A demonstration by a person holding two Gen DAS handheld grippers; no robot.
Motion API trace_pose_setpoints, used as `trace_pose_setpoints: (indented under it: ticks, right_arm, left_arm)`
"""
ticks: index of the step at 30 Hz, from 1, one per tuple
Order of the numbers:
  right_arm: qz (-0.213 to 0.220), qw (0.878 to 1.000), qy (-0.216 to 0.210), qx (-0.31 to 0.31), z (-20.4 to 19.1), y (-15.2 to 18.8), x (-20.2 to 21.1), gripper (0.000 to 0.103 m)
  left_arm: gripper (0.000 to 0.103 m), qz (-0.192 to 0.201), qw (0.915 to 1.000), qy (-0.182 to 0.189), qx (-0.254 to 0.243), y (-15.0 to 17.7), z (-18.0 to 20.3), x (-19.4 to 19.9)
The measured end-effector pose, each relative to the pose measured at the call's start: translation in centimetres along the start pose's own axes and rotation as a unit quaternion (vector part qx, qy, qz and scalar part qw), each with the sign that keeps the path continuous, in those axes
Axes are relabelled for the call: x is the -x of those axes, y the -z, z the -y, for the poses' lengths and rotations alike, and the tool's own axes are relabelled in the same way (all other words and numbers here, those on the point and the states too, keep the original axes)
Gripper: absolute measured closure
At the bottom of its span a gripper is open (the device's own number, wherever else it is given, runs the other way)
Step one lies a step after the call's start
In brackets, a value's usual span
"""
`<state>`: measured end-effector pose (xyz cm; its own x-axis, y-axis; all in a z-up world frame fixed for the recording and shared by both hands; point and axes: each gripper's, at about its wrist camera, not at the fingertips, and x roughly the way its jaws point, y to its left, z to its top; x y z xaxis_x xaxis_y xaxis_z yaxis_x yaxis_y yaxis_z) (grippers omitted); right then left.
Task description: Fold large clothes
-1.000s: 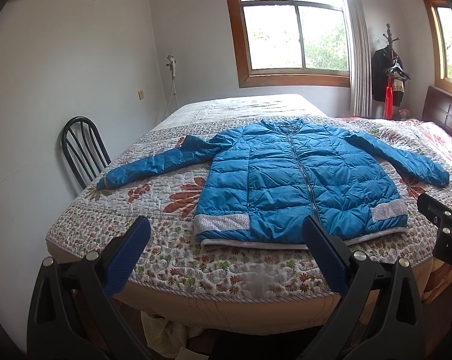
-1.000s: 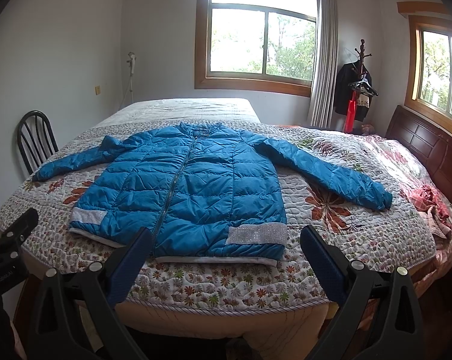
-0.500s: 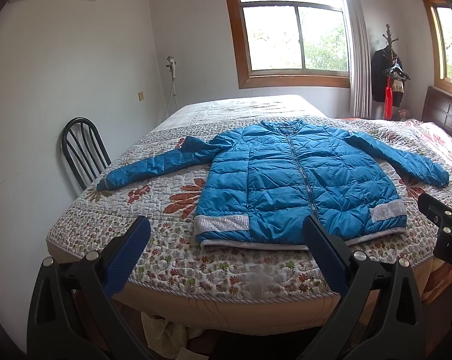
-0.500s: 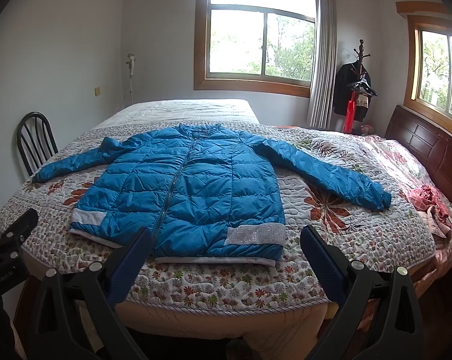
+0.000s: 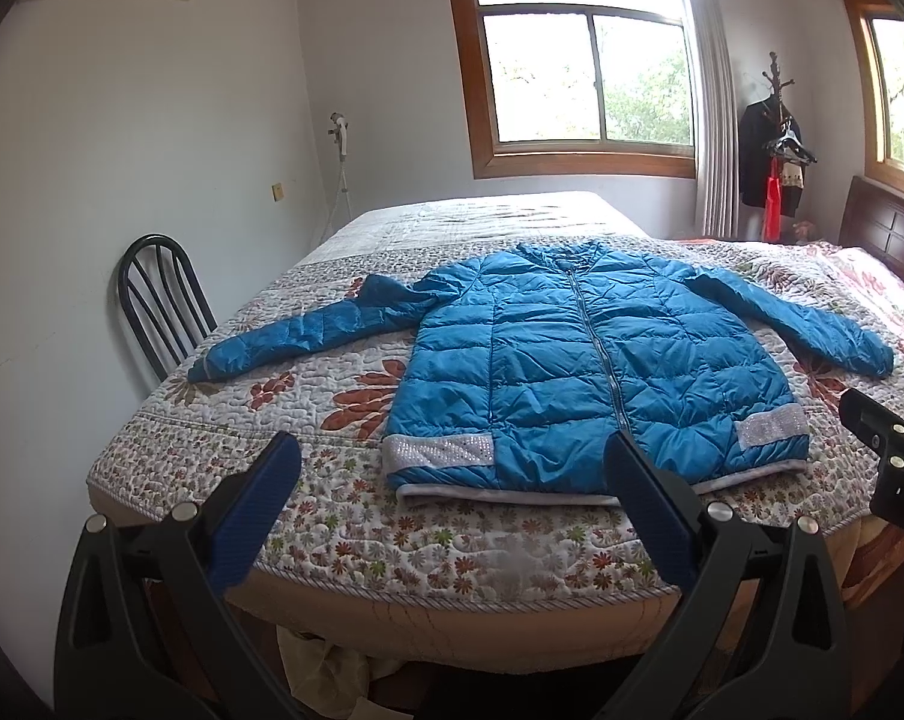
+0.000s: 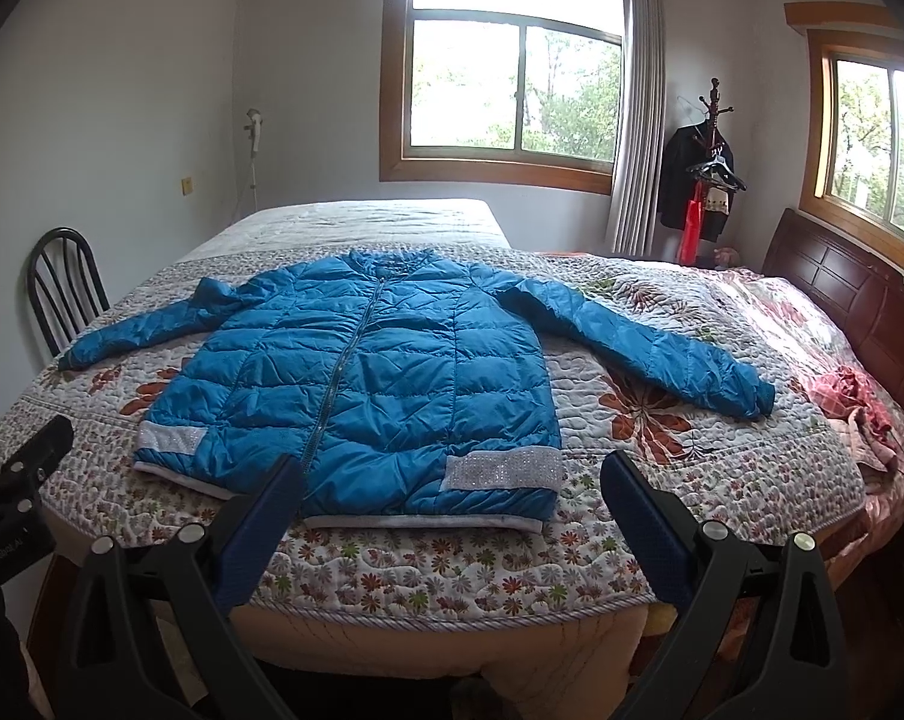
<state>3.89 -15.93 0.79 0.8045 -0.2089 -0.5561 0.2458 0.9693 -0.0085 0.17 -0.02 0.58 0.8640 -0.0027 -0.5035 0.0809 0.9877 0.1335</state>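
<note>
The puffy, slick-looking jacket (image 5: 590,372) could slide on the quilt (image 5: 332,504) or spring open after a fold, and a pinch of the left sleeve (image 5: 296,339) may catch only the shell. It lies flat, zipped, front up on the bed, both sleeves spread, hem nearest. Left gripper (image 5: 452,504) and right gripper (image 6: 452,510) hover before the bed edge, jaws wide apart, holding nothing.

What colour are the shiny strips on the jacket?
Sparkly silver strips on the blue jacket, clearest in the right wrist view.
</note>
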Motion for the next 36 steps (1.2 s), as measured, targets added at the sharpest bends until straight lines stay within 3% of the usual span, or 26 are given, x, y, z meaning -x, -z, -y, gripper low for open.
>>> trace_pose_setpoints:
  ticks: [8, 12, 17, 22, 28, 31, 36]
  right_arm:
    - [-0.015, 1.0, -0.005, -0.019, 3.1, -2.2, -3.4, 0.004]
    - [-0.056, 0.996, -0.024, -0.058, 7.4, -5.0, -8.1, 0.004]
    - [-0.128, 0.986, -0.011, -0.111, 14.7, -7.9, -15.3, 0.004]
    - [-0.217, 0.958, 0.017, -0.188, 23.2, -7.9, -23.5, 0.004]
    - [-0.289, 0.907, 0.007, -0.306, 31.2, -4.7, -30.9, 0.004]
    - [-0.305, 0.886, 0.01, -0.35, 33.8, -3.1, -33.4, 0.004]
    - [-0.297, 0.864, 0.023, -0.405, 37.6, -1.7, -35.8, 0.004]
  left_arm:
    - [0.003, -0.01, 0.9999, -0.004, -0.008, -1.8, 0.3, -2.9]
    - [0.003, -0.04, 0.9991, 0.006, -0.013, -3.7, 0.8, -6.7]
    - [0.003, -0.095, 0.995, 0.023, -0.019, -5.9, 1.6, -13.0]
    - [0.003, -0.156, 0.9867, 0.042, -0.021, -8.2, 3.3, -20.1]
    - [0.003, -0.222, 0.9725, 0.068, -0.021, -10.6, 6.6, -29.0]
    - [0.003, -0.235, 0.969, 0.073, -0.024, -11.2, 8.0, -32.8]
    - [0.003, -0.252, 0.9648, 0.074, 0.008, -12.5, 8.3, -39.2]
